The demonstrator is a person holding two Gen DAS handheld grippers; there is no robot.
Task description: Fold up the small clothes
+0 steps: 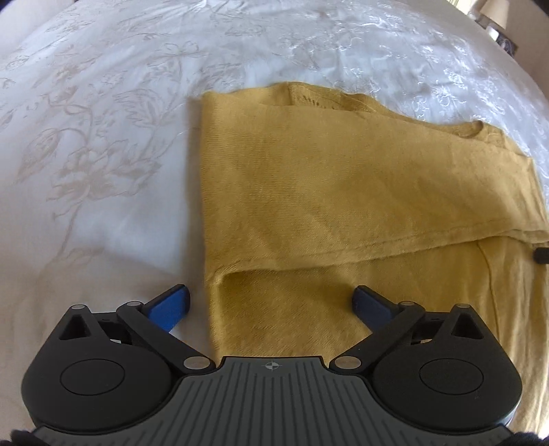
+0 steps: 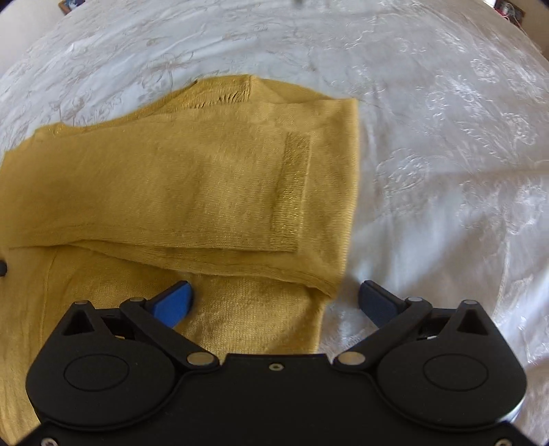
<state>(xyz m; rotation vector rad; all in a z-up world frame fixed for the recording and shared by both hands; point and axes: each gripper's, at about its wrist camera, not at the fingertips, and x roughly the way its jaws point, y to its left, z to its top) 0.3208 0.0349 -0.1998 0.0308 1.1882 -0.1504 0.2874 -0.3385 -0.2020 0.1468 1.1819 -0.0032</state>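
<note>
A mustard-yellow knit sweater (image 1: 308,178) lies flat on the white bedspread (image 1: 103,137), its sleeves folded across the body. My left gripper (image 1: 271,302) is open and empty, straddling the sweater's near left edge. In the right wrist view the sweater (image 2: 171,178) shows a folded sleeve with a ribbed cuff (image 2: 291,192). My right gripper (image 2: 276,302) is open and empty, straddling the sweater's near right edge; its left finger (image 2: 175,302) is over the knit and its right one over the bedspread (image 2: 446,171).
The white embroidered bedspread spreads all around the sweater. A lamp (image 1: 494,13) and dark objects stand beyond the bed's far right edge. The tip of the other gripper (image 1: 541,255) shows at the right edge.
</note>
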